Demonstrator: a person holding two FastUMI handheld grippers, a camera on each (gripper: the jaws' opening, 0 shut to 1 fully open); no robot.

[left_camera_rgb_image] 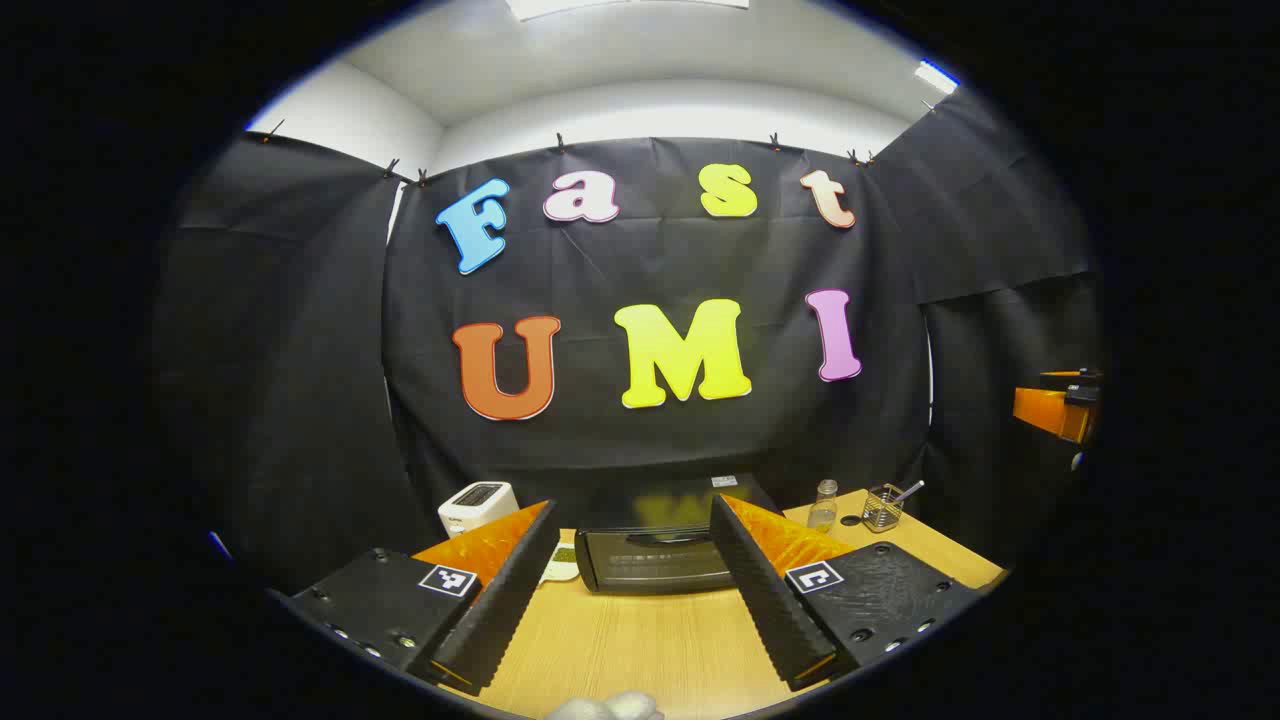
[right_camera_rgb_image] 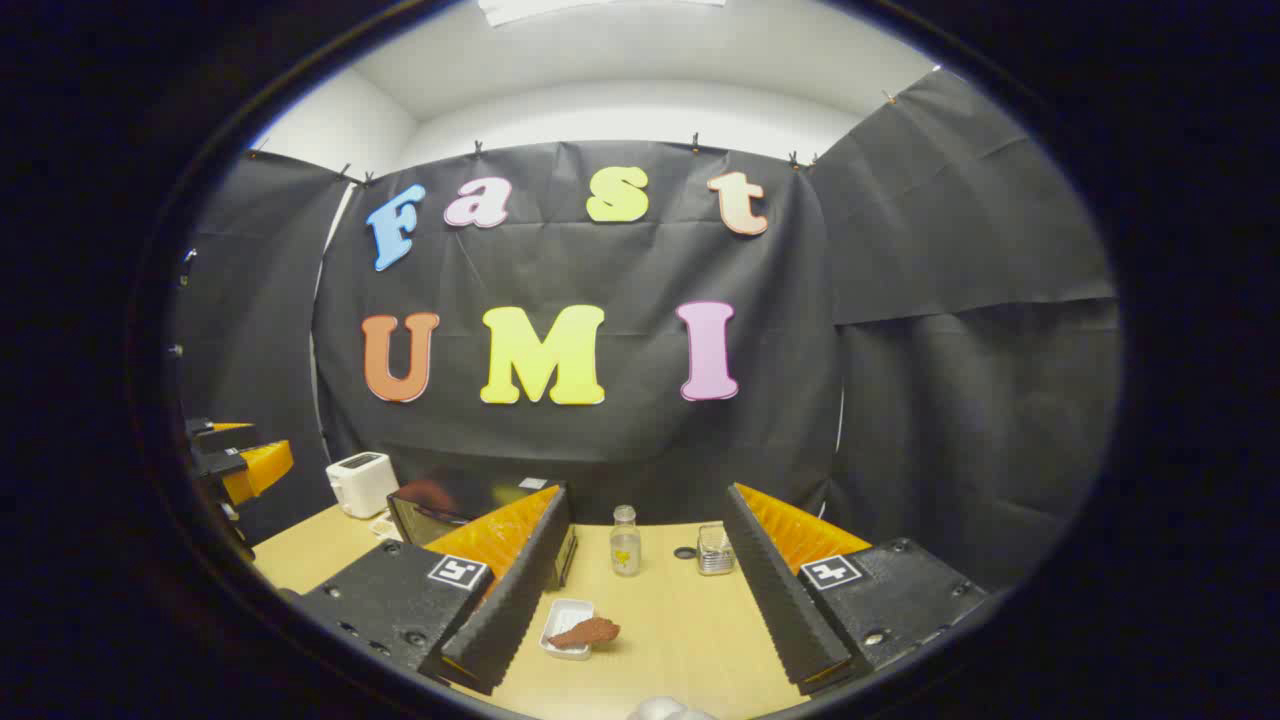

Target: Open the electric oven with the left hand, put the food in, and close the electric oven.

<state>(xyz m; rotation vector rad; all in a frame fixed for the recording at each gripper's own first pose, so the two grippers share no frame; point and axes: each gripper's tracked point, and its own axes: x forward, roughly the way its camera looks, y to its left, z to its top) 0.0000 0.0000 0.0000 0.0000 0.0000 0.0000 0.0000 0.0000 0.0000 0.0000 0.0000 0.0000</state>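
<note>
A recording booth — black cloth walls, wooden table with kitchen appliances.

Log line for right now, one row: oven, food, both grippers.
black electric oven: door shut | reddish-brown food: in small white tray on wooden table | left gripper: open, facing oven | right gripper: open, above tray

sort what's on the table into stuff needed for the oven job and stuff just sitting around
Needed for the job:
- electric oven, door closed
- food on a small white tray
- left gripper, jaws open
- right gripper, jaws open

Just sitting around:
- white toaster
- glass bottle
- small glass cup beside a dark lid
</note>
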